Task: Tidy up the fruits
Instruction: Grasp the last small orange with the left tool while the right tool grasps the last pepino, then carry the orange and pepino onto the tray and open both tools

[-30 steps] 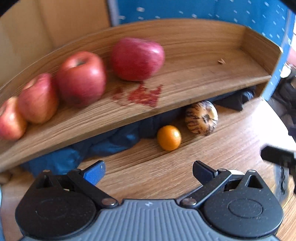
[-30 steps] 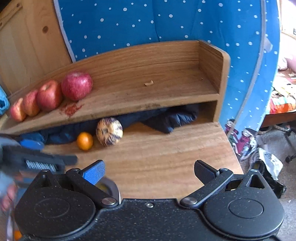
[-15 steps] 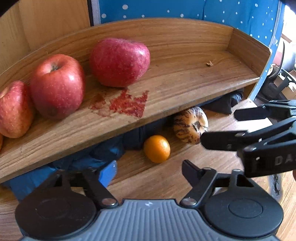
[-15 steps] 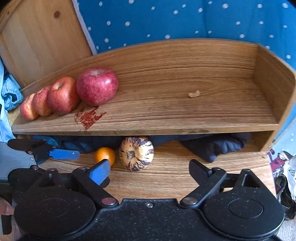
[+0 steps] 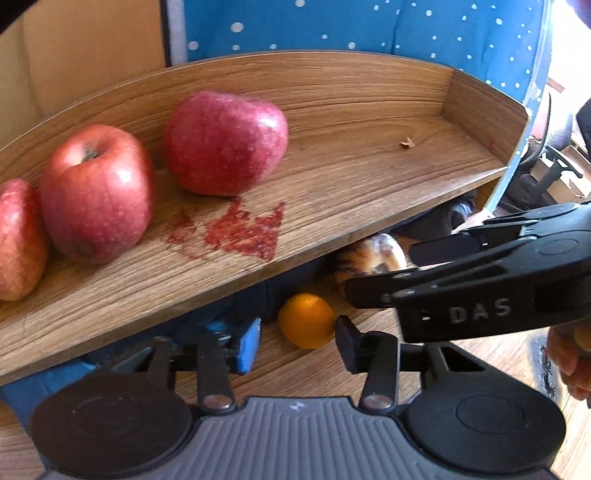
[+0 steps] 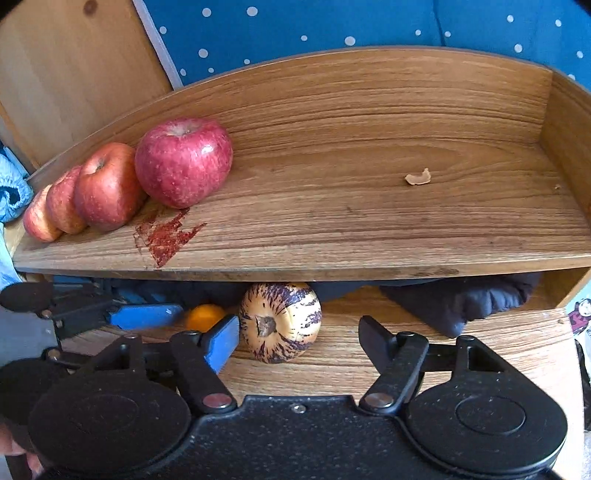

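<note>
Several red apples (image 5: 225,142) (image 6: 183,160) stand in a row at the left of the wooden shelf (image 5: 369,177) (image 6: 369,221). Under the shelf, on the wooden table, lie a small orange (image 5: 306,320) (image 6: 205,316) and a striped cream-and-purple fruit (image 6: 280,321) (image 5: 373,254). My left gripper (image 5: 297,345) is open, and the orange sits just ahead of its tips, between the two fingers. My right gripper (image 6: 297,339) is open with the striped fruit between its fingers. In the left wrist view the right gripper (image 5: 384,269) reaches in from the right and hides most of the striped fruit.
A red smear (image 6: 164,236) marks the shelf beside the apples, and a small crumb (image 6: 417,178) lies to the right. Dark blue cloth (image 6: 461,299) is stuffed under the shelf. A blue dotted fabric (image 6: 332,26) hangs behind. A hand (image 5: 569,350) holds the right gripper.
Both grippers have moved forward and lower, towards the fruits under the shelf. The left fingers have narrowed around the orange. The right gripper now brackets the striped fruit.
</note>
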Action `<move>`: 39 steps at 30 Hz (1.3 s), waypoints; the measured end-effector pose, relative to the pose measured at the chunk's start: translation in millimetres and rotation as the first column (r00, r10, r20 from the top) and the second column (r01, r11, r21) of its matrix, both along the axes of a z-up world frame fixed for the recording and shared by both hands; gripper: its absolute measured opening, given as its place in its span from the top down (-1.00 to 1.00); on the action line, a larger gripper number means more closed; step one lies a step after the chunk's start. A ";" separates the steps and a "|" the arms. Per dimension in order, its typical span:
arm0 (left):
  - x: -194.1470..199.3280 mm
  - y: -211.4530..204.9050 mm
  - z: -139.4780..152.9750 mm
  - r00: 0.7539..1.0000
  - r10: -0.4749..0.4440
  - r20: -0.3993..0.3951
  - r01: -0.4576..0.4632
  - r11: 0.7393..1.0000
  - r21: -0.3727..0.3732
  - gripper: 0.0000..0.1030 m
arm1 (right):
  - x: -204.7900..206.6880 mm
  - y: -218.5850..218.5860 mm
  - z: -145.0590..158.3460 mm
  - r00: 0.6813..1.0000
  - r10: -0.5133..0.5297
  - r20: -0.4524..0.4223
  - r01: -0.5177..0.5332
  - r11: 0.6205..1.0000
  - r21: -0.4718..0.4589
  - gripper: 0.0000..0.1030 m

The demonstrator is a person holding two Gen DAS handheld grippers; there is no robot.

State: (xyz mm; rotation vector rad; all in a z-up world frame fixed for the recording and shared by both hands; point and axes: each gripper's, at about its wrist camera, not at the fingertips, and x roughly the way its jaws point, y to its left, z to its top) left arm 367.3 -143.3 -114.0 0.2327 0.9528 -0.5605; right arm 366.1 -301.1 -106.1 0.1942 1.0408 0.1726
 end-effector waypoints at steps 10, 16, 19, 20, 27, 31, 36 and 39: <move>2.1 -6.2 -2.8 1.000 -0.015 -0.009 0.015 1.000 -0.014 0.27 | 6.6 9.3 -1.2 1.000 0.020 0.012 -0.021 1.000 0.021 0.00; -3.7 1.4 1.0 0.999 0.041 0.009 -0.041 0.999 -0.003 0.27 | -1.4 11.1 1.6 1.000 -0.002 0.001 0.002 0.999 0.035 0.00; -9.5 5.2 4.3 0.999 0.045 0.009 -0.045 0.999 -0.001 0.27 | -10.1 11.6 4.7 1.000 -0.017 0.008 0.017 0.999 0.047 0.00; -11.6 6.2 5.6 0.999 0.048 0.009 -0.048 0.999 -0.001 0.27 | -11.8 12.2 6.3 1.000 -0.019 0.012 0.019 0.999 0.046 0.00; -26.9 15.0 17.1 0.997 0.076 0.017 -0.076 0.997 -0.012 0.27 | -32.9 7.3 26.0 0.999 -0.027 0.044 0.025 0.999 0.043 0.00; -36.6 21.7 22.6 0.995 0.099 0.018 -0.098 0.995 -0.013 0.27 | -47.6 2.2 35.3 0.998 -0.036 0.052 0.034 0.998 0.050 0.00; -50.9 29.6 27.2 0.991 0.137 0.004 -0.136 0.990 -0.020 0.27 | -64.7 2.0 41.1 0.998 -0.031 0.052 0.028 0.998 0.055 0.00; -61.4 32.0 28.3 0.987 0.158 -0.003 -0.158 0.987 -0.019 0.27 | -74.3 3.1 42.3 0.999 -0.017 0.045 0.014 0.998 0.061 0.00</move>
